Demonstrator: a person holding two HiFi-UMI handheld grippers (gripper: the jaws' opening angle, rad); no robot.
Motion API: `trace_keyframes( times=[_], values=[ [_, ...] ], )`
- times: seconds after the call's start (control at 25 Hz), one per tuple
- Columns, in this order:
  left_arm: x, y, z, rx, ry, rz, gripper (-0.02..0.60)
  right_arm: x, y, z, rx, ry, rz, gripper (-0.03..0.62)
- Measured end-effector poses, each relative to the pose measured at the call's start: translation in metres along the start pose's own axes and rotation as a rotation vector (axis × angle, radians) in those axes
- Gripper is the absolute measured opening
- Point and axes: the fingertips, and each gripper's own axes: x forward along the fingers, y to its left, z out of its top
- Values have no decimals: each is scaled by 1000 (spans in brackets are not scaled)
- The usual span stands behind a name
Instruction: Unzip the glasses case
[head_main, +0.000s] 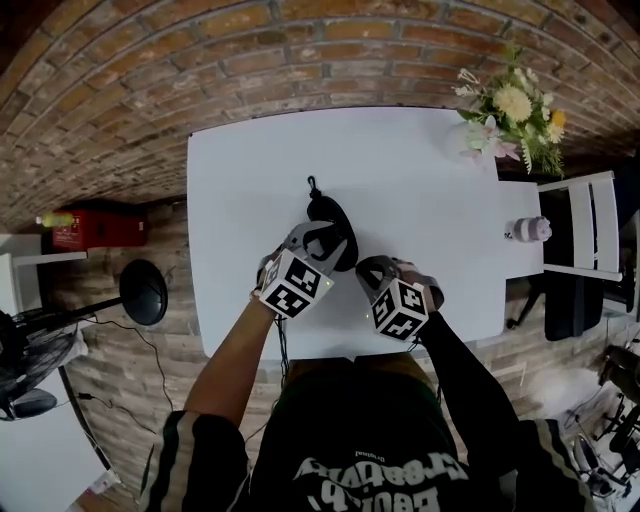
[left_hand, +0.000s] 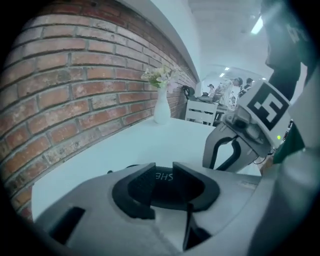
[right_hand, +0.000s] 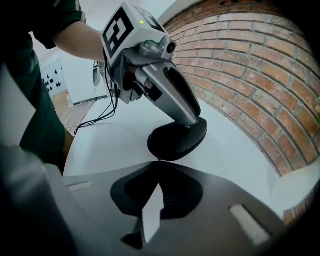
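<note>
A black oval glasses case (head_main: 328, 215) lies near the middle of the white table (head_main: 420, 170), its cord loop (head_main: 313, 186) pointing to the far side. My left gripper (head_main: 325, 240) straddles the case (left_hand: 165, 192) from above, a pad pressed on each side of it. In the right gripper view its grey fingers (right_hand: 180, 102) clamp the case (right_hand: 175, 142). My right gripper (head_main: 365, 268) sits at the case's near right end. Its jaws are pinched together (right_hand: 157, 162) on a small zipper pull at the case's edge.
A white vase of flowers (head_main: 515, 110) stands at the table's far right corner. A small pale container (head_main: 530, 230) sits near the right edge, beside a white chair (head_main: 590, 225). A black fan (head_main: 140, 292) and a red box (head_main: 85, 228) are off the left side.
</note>
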Motion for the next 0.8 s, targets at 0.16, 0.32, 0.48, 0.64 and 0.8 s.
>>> trace_keyframes(
  times=[0.16,0.32,0.48,0.64,0.8],
  values=[
    [1,-6,-18,-13,71,19,108,11,16,1,24,26,-6,12],
    [7,-11,-19,-49,39,34,86,18,16,-5,91,35,-36,12],
    [9,-11,-18,-35,34,27,86,16,14,-6,107,29,-62,12],
    [7,-11,-20,-49,34,16,86,16,14,-5,113,32,-91,12],
    [9,-12,-18,-27,30,15,86,15,13,-7,133,31,-108,12]
  ],
)
